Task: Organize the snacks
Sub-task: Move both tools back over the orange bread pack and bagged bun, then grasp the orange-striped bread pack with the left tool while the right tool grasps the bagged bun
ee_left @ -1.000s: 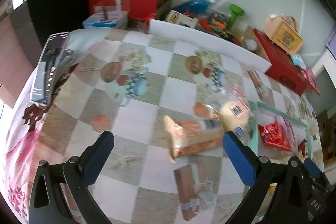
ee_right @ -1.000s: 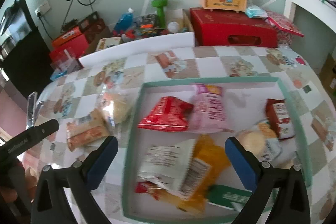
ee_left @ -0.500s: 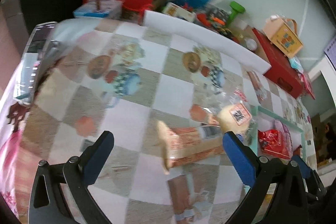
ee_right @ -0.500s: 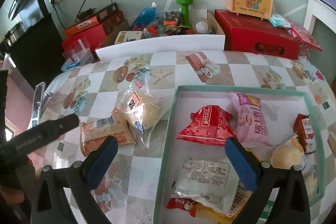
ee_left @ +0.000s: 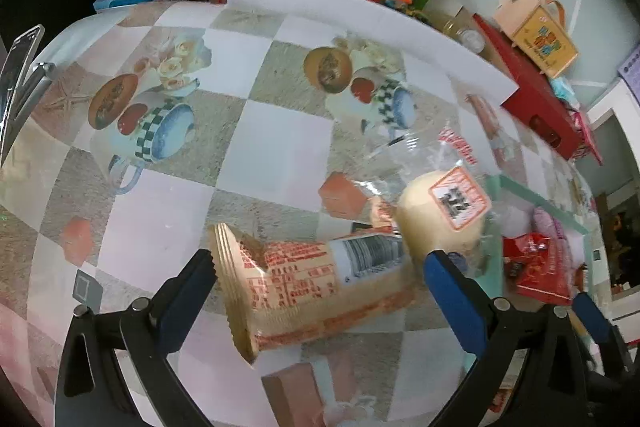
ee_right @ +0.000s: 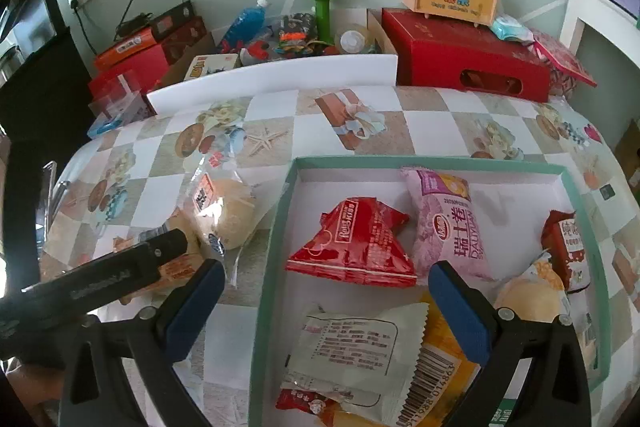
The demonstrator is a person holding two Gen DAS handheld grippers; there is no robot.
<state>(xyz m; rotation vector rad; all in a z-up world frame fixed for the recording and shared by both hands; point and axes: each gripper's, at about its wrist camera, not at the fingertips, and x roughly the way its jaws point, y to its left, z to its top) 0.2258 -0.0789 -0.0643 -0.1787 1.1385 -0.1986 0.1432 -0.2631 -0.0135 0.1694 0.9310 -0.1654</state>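
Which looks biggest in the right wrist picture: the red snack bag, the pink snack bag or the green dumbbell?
1. red snack bag
2. pink snack bag, nearly as big, so that is close
3. green dumbbell, smallest, though it sits much farther from the camera

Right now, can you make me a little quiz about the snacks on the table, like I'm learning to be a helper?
1. True or false: the tan cracker pack lies between the open fingers of the left gripper.
2. Which snack is inside the green-rimmed tray? A) the round bun in clear wrap B) the red packet C) the tan cracker pack
3. Fill in: the pink packet lies to the ____ of the red packet in the right wrist view.

Key: 1 true. 2 B. 3 right.
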